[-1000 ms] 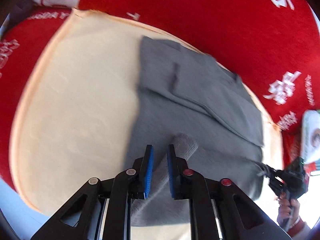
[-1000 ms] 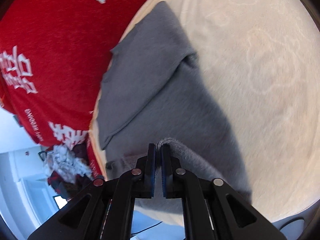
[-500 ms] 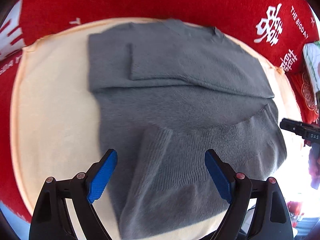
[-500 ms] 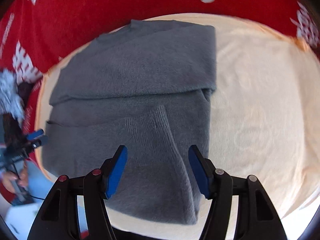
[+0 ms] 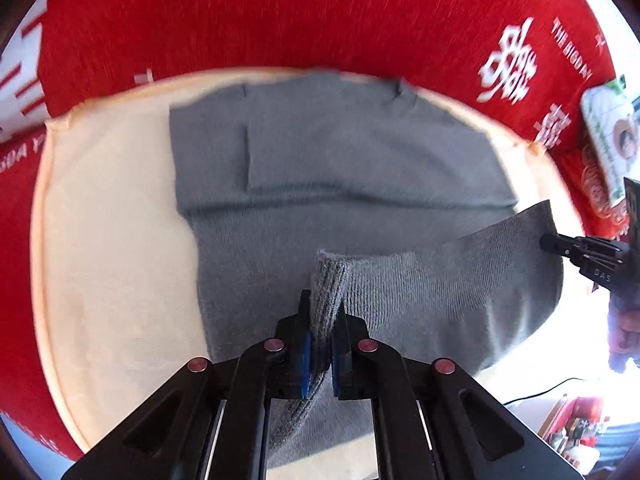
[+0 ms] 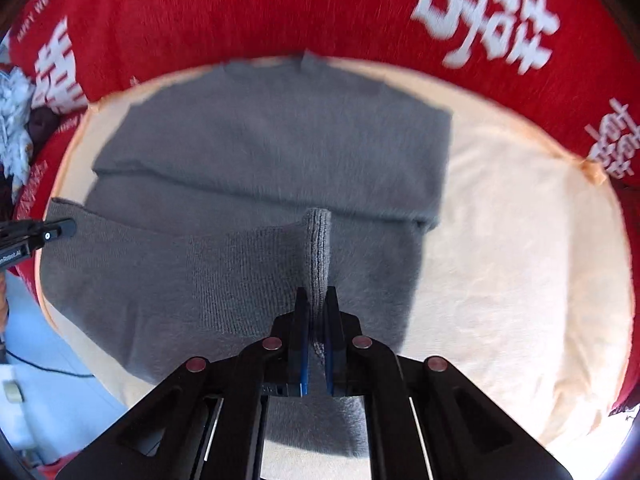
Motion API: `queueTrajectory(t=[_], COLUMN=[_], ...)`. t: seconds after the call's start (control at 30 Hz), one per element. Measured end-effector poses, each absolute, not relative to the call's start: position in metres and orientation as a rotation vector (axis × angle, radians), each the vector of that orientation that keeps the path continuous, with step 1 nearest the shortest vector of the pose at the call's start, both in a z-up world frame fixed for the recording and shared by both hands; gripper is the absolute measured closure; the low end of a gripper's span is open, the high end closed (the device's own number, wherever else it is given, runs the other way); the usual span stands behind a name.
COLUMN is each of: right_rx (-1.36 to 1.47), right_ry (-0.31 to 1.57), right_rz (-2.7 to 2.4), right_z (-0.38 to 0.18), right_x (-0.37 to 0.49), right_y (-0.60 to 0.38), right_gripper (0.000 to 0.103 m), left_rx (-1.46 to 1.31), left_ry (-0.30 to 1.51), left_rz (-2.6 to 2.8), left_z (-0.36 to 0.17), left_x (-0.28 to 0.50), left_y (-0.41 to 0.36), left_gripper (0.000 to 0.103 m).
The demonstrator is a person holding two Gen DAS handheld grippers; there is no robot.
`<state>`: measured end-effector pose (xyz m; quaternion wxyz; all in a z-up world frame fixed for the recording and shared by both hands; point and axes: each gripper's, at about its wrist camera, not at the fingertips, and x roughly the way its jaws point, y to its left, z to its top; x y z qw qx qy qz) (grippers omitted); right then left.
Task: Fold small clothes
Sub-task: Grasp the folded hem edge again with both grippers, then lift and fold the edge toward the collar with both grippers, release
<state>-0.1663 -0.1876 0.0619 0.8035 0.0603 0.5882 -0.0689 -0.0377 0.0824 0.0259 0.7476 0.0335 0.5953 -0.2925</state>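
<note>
A grey knitted sweater point(image 5: 340, 168) lies on a cream round cushion point(image 5: 112, 240), its sleeves folded across the chest. My left gripper point(image 5: 320, 320) is shut on the ribbed bottom hem at the sweater's left corner. My right gripper point(image 6: 316, 312) is shut on the ribbed hem at the right corner; the sweater point(image 6: 280, 152) and cushion point(image 6: 520, 240) fill that view. Both hem corners are lifted off the cushion. Each gripper shows at the edge of the other's view: the right one point(image 5: 548, 242), the left one point(image 6: 60, 229).
A red cloth with white characters point(image 5: 320, 12) surrounds the cushion point(image 6: 240, 12). A printed packet point(image 5: 608, 136) lies at the right edge. White crumpled material point(image 6: 14, 120) sits at the far left. A person's hand point(image 5: 624, 332) shows at the right.
Half a second ago both grippers were open above the flat hem. Both have since shut on the hem corners and raised them.
</note>
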Motion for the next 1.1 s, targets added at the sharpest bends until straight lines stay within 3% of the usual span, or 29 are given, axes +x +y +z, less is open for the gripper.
queueTrajectory(t=[0.3,0.5,1.07,1.1], right_rx=[0.084,0.079,0.156,0.151], right_ry=[1.119,1.058,1.247,1.258], right_rz=[-0.170,-0.181,-0.232,-0.236], right_z=[0.122,0.128,-0.012,-0.015], right_x=[-0.122,-0.053,0.050,0.052], right_y=[-0.205,-0.223,-0.272,-0.273], right_gripper=[0.097,0.097,0.097,0.096], left_rx=[0.029,0.028,0.113,0.114], left_ry=[1.129,1.065,1.233,1.246], left_rz=[-0.632,-0.570,-0.272,-0.263], left_z=[0.090,0.092,-0.058,-0.061], left_x=[0.014,0.074,0.168,0.171], left_y=[0.067,0.039,-0.020,-0.020], left_gripper=[0.095,0.095,0.095,0.091])
